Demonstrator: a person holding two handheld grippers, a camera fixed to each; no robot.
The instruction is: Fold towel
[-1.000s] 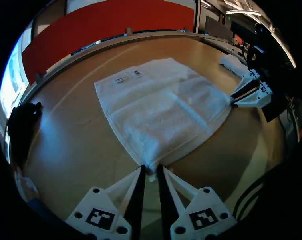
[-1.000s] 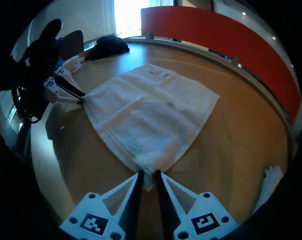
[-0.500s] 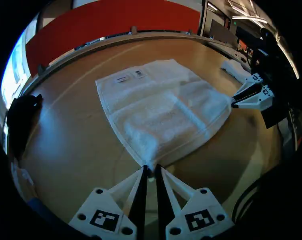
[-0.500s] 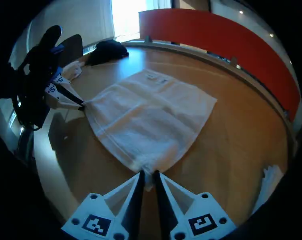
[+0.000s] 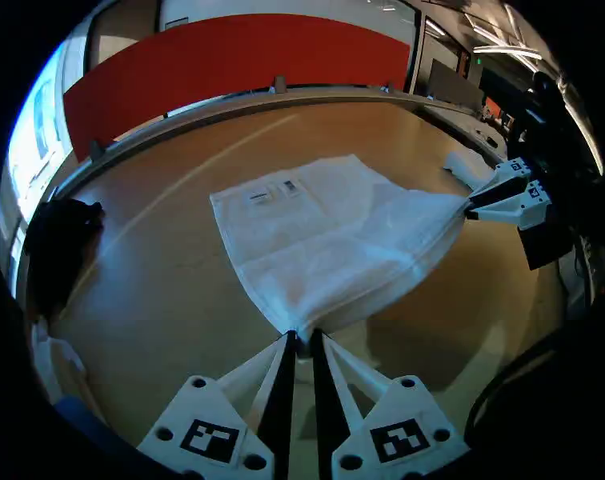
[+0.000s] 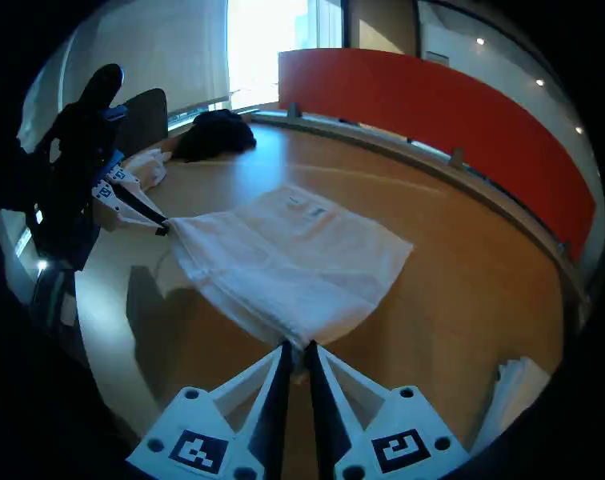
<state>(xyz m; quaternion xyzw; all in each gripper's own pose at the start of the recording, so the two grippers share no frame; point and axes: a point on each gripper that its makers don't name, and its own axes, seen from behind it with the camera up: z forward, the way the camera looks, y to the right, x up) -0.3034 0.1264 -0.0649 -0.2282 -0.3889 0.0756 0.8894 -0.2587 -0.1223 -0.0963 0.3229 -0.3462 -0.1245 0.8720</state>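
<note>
A white towel (image 5: 334,232) (image 6: 290,260) lies partly on a round wooden table, its near edge lifted off the surface. My left gripper (image 5: 301,346) is shut on one near corner of the towel. The other near corner is pinched in my right gripper (image 6: 297,354), which is shut. Across the towel, the right gripper (image 5: 469,206) appears in the left gripper view and the left gripper (image 6: 163,226) in the right gripper view. The far half with its labels (image 5: 272,192) rests flat on the table (image 5: 158,264). A shadow falls under the raised edge.
A dark bundle (image 5: 58,240) (image 6: 214,132) sits at the table's rim. More white cloth (image 5: 468,164) (image 6: 514,384) lies near the edge. A red wall panel (image 5: 238,56) runs behind the table. A person's dark form (image 6: 66,176) holds the left gripper.
Both grippers have risen, lifting the towel's near edge off the table. The cloth now hangs taut between them and casts a shadow below.
</note>
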